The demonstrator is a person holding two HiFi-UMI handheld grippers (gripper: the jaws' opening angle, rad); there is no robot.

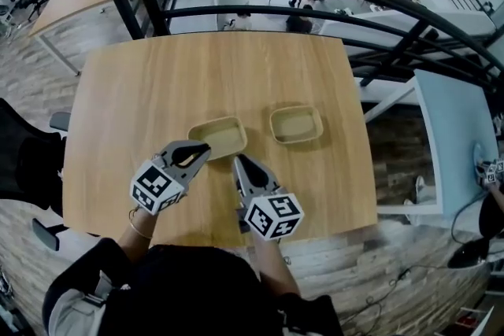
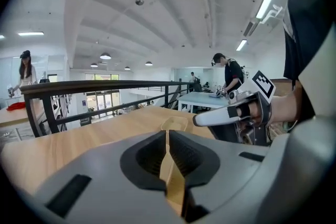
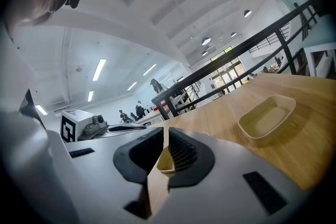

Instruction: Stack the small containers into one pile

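- Small containers: two tan trays, open side up, apart from each other on the wooden table (image 1: pixel 150 90).
- Position: the near container (image 1: pixel 218 136) is at the table's front middle; the far container (image 1: pixel 296 123) is to its right and touches neither gripper.
- Grip, left: the left gripper (image 1: pixel 205 149) is closed on the near container's left rim, the thin wall pinched between its pads.
- Grip, right: the right gripper (image 1: pixel 237 160) is closed on the same tray's near-right rim.
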